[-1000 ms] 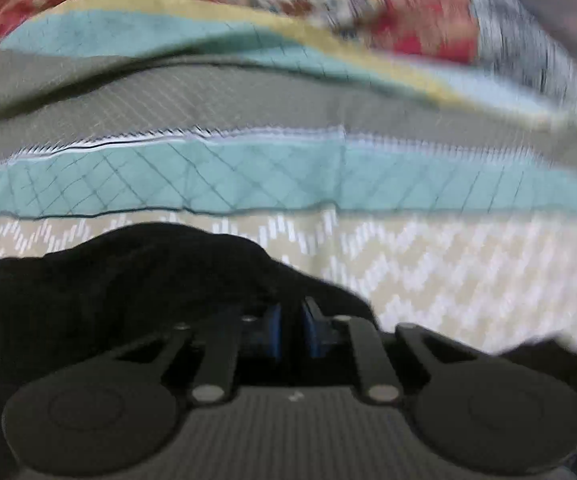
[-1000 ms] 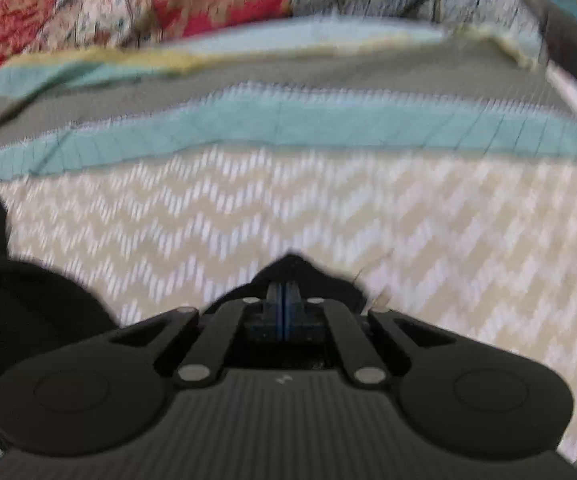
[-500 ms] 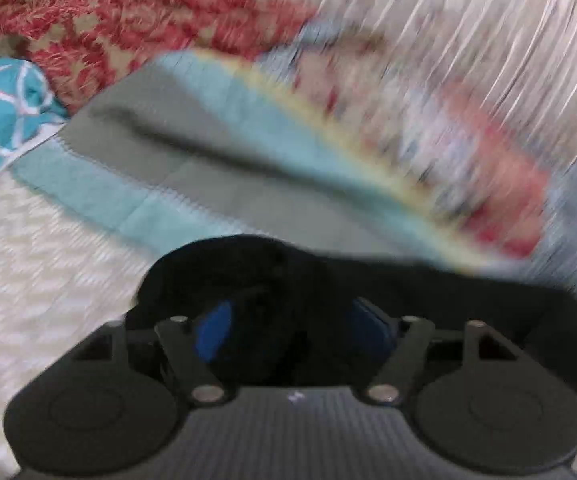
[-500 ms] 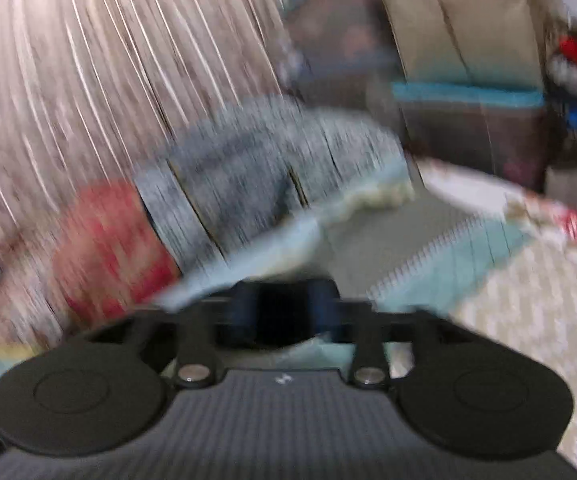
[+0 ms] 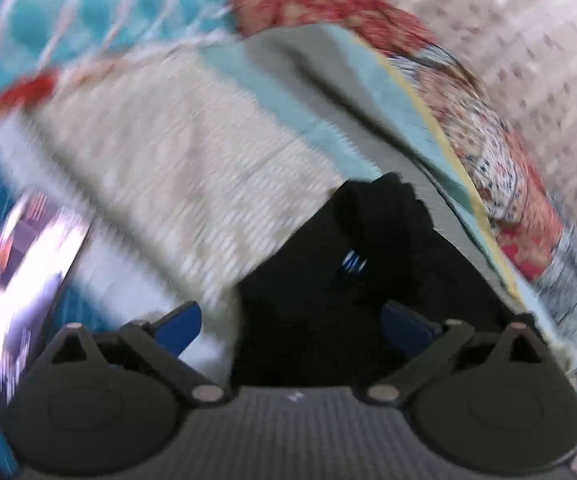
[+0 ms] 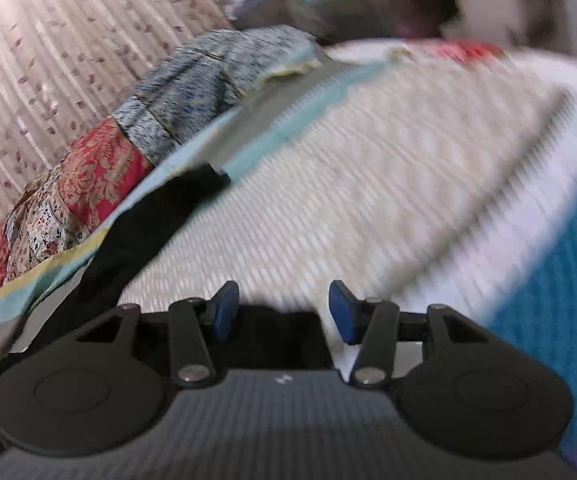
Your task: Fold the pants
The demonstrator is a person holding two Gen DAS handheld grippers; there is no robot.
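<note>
Pants [image 5: 328,280] lie bunched between my left gripper [image 5: 292,324] fingers, jaws apart, unclamped. My right gripper [image 6: 284,312] jaws also stand apart, pants at left; motion blur hides the bedspread [image 6: 388,168] detail.

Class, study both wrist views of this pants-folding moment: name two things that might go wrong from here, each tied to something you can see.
1. Both claws are open: the left claw straddles the black pants without gripping, so the bunched fabric may slump and lose its fold.
2. In the right view the pants lie partly over the patterned quilt at the edge of the bedspread; the right claw, closing there, may catch bedding too.
</note>
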